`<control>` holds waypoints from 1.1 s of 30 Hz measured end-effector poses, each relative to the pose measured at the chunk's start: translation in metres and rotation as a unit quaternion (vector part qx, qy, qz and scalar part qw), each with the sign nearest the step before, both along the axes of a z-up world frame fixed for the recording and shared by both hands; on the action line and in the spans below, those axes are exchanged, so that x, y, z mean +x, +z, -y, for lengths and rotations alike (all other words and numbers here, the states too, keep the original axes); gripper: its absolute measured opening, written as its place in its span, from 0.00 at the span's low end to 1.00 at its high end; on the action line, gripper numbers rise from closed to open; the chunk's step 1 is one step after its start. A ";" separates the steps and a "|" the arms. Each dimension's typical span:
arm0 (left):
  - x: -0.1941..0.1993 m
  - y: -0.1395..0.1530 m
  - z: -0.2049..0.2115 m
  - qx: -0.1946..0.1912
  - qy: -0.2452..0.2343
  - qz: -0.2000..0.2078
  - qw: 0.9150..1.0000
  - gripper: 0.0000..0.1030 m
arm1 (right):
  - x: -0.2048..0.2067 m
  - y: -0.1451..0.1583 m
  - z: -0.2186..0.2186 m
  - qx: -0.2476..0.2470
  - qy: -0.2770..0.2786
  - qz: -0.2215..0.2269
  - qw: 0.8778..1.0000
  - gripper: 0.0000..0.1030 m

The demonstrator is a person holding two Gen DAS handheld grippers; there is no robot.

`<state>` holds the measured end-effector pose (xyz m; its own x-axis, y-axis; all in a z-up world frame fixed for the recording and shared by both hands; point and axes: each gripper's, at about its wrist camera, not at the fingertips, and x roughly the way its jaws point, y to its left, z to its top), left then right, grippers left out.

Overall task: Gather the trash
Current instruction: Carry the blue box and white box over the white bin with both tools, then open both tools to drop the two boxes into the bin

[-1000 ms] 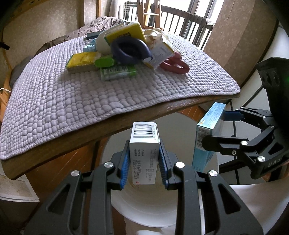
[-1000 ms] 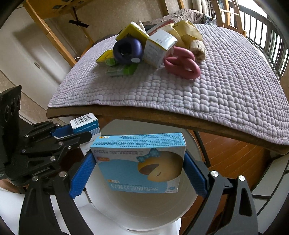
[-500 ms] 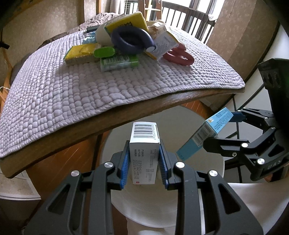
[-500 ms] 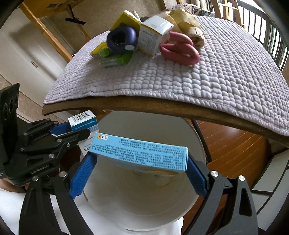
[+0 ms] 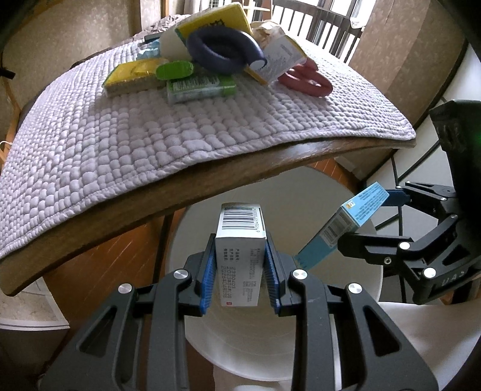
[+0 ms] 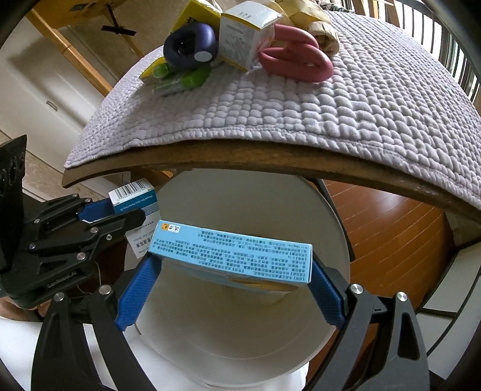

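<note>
Clearly both tongs are loaded. The left gripper [image 5: 240, 272] has its ribbed blue pads pressed on the two broad faces of a small upright white cardboard carton with a barcode on its top flap [image 5: 240, 252]; the right gripper [image 6: 231, 293] stands spread wide, pinching a flat pale-blue cardboard box covered in fine print [image 6: 231, 255] by its two short ends, the box tilted so one long printed face looks upward. Both cartons hang over the mouth of a round white plastic bin [image 6: 336, 246] that sits on the floor, partly tucked under the table's edge.

I judge both cartons to be light, thin-walled and probably near empty: stiff along the edges, easily dented on the wide panels. The glossy print looks a little slippery, so the ribbed pads matter. The end-to-end hold on the blue box seems the weaker one, since it can swivel between the pads.

Farther out, a thick brown wooden tabletop [image 5: 210, 174] carries a soft lilac quilted mat [image 5: 150, 135], puckered all over. On it lie a navy rubbery ring [image 5: 222, 51], a dusty-pink looped rubbery piece [image 6: 296, 58], a green flat pack [image 5: 198, 87], a white and yellow carton [image 6: 245, 36] and a crumpled tan paper wrapper [image 6: 312, 21].
</note>
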<state>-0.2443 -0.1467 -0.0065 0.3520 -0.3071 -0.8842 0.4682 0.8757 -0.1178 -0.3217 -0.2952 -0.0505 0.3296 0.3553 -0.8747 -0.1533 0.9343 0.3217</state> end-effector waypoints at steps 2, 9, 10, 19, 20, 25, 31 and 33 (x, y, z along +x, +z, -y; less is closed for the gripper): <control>0.001 -0.003 0.000 0.002 0.000 -0.003 1.000 0.31 | 0.000 -0.001 0.000 -0.001 -0.001 -0.003 1.000 0.88; 0.004 -0.010 0.002 0.011 -0.003 -0.008 1.000 0.31 | 0.005 -0.008 0.003 -0.002 -0.001 -0.013 1.000 0.88; 0.003 -0.011 0.003 0.012 -0.003 -0.009 1.000 0.31 | 0.006 -0.009 0.001 -0.002 -0.001 -0.014 1.000 0.88; 0.003 -0.023 0.010 0.022 -0.007 -0.018 1.000 0.31 | 0.013 -0.018 -0.001 -0.008 0.002 -0.025 1.000 0.88; 0.003 -0.024 0.010 0.023 -0.008 -0.019 1.000 0.31 | 0.014 -0.018 -0.002 -0.010 0.002 -0.025 1.000 0.88; 0.002 -0.031 0.014 0.028 -0.010 -0.023 0.999 0.31 | 0.016 -0.024 0.000 -0.012 -0.001 -0.027 1.000 0.88; 0.003 -0.039 0.015 0.034 -0.010 -0.031 0.999 0.31 | 0.017 -0.032 0.004 -0.014 -0.001 -0.030 0.999 0.88; 0.003 -0.042 0.016 0.037 -0.010 -0.033 0.999 0.31 | 0.015 -0.032 0.003 -0.014 0.000 -0.030 0.999 0.88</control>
